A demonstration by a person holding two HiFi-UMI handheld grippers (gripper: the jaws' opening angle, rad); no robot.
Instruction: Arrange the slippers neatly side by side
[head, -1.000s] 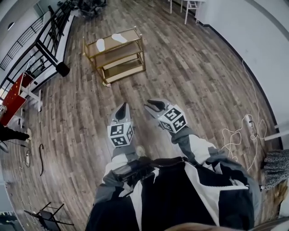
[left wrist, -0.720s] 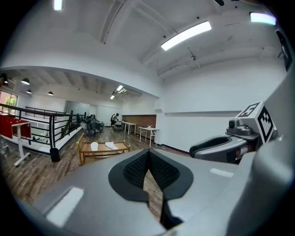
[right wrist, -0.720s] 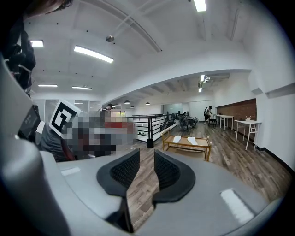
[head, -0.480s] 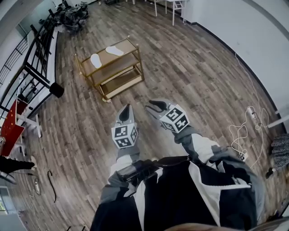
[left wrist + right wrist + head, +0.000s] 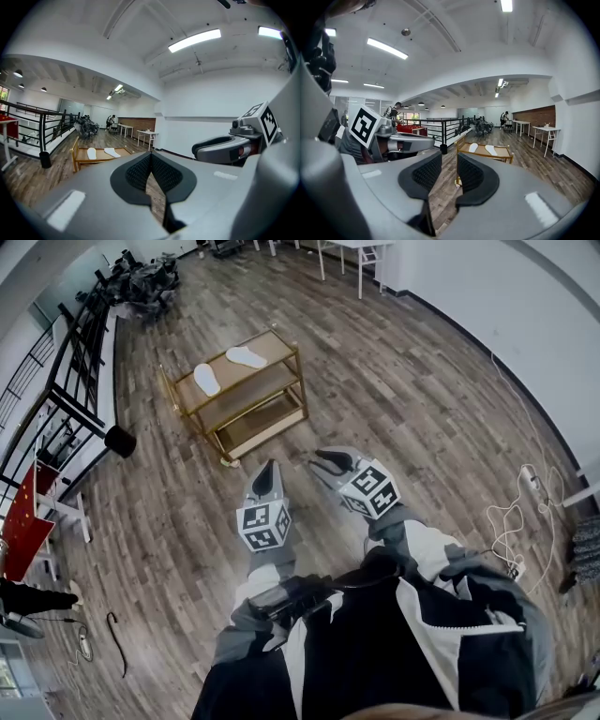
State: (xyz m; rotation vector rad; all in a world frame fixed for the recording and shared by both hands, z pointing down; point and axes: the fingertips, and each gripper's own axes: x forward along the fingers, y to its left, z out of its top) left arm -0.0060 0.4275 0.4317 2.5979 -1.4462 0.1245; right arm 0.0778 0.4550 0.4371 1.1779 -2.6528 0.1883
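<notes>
Grey left tongs (image 5: 266,468) are sitting pressed together with nothing between them, while the right tongs (image 5: 330,460) are standing partly apart, likewise empty. Both are hanging side by side in front of the person, over the wooden floor (image 5: 403,381), and are pointing roughly toward the gold cart (image 5: 267,348), which is well apart from them.

Judging by that gap, the step in hand is the approach to the cart, with no slipper touched yet. To do it well, both tongs should be arriving level with the cart's top shelf rather than above it. The left pair needs opening before it gets there. The slippers look thin and flat, so pinching one by an edge or the heel end and sliding it across the shelf is likely the safer way.

On the cart's top shelf, the first slipper (image 5: 206,379) is lying toward the end nearer the black railing (image 5: 80,334). The second slipper (image 5: 246,356) is lying toward the cart's middle. The two are apart and angled differently, not yet paired.
</notes>
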